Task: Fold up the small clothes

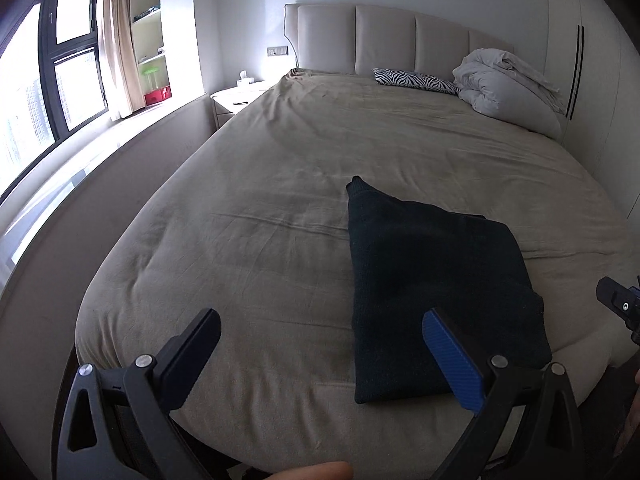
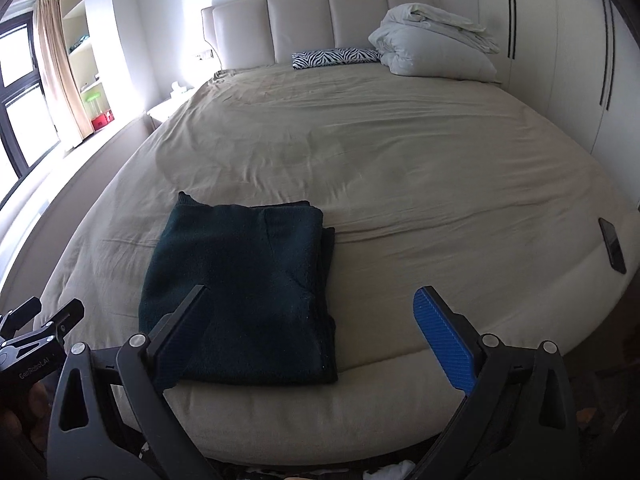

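Note:
A dark green knit garment [image 1: 432, 288] lies folded into a rough rectangle near the foot edge of the bed [image 1: 256, 208]. One narrow corner sticks out at its far left. It also shows in the right wrist view [image 2: 244, 292]. My left gripper [image 1: 320, 356] is open and empty, held above the bed's foot edge just left of the garment. My right gripper [image 2: 308, 328] is open and empty, with its left finger in front of the garment's near left part. The right gripper's tip shows at the left wrist view's right edge [image 1: 620, 304].
The bed has a beige sheet [image 2: 400, 152]. A zebra-print pillow [image 2: 336, 58] and a bundled white duvet [image 2: 432, 46] lie at the headboard. A black phone [image 2: 612, 246] lies at the bed's right edge. A nightstand [image 1: 236, 100] and a window [image 1: 48, 92] are to the left.

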Available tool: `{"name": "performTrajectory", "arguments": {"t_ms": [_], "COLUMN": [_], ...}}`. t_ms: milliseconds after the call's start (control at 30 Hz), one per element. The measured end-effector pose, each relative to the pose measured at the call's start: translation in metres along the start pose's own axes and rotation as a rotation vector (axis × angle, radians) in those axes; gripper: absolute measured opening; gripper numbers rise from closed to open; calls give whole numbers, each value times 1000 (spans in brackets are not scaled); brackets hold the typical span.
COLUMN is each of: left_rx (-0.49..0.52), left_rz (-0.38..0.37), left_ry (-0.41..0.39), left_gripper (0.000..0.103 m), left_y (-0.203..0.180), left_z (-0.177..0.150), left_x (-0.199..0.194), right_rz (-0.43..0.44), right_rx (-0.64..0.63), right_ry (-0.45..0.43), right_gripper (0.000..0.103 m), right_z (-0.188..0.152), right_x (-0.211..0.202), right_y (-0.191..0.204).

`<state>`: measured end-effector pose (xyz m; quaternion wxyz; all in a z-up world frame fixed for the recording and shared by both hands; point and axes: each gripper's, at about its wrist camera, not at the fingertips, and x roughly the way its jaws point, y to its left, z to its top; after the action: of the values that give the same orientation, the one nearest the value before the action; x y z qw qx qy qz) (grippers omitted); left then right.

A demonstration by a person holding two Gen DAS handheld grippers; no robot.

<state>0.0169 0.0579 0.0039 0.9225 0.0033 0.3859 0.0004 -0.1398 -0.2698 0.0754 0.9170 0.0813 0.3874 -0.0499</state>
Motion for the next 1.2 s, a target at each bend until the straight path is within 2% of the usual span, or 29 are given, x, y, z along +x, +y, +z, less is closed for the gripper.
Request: {"name": "performTrajectory", "arguments": {"t_ms": [167,367,1200], "left_rx": [-11,-6,3], "left_rz": [-23,-31,-34], "left_ry": [24,34,49], "left_gripper": [103,103,103], "left_y": [4,3,2], "left_z": [0,0,-3], "left_x": [5,7,14], "right_rz": [-33,-20,-7], "right_rx": [-9,-51,-54], "right_ry": [53,79,112], "right_gripper": [102,102,102], "right_z": [-11,-18,-23], "right_x": [15,21,30], "right_y": [5,17,22]}}
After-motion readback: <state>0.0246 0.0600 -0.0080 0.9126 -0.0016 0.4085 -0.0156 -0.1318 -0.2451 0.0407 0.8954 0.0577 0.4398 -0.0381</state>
